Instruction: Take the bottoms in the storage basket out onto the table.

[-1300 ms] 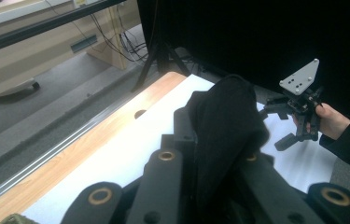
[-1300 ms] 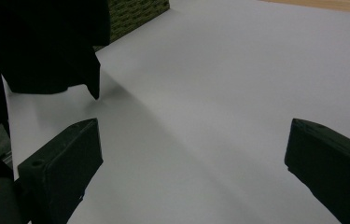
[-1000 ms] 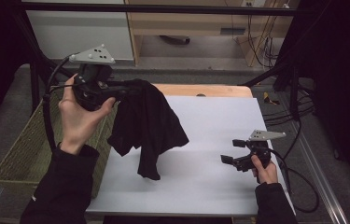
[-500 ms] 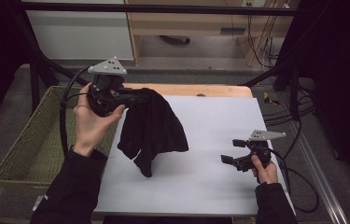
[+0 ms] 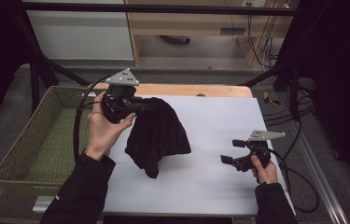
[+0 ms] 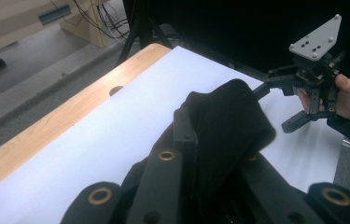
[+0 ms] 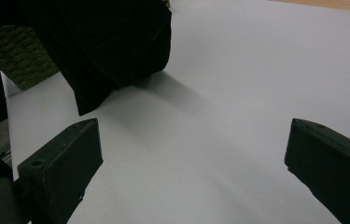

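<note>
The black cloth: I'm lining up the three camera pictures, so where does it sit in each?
High view: black cloth hangs left of centre from the left gripper.
Left gripper view: bunched between the jaws, centre.
Right gripper view: upper left, above the table.
Shared landmark: the white table.

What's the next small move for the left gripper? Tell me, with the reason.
Probably carry the black cloth left, toward the green basket. The left gripper is shut on it, and it hangs above the white table beside the basket. The right gripper rests open, apart.
</note>
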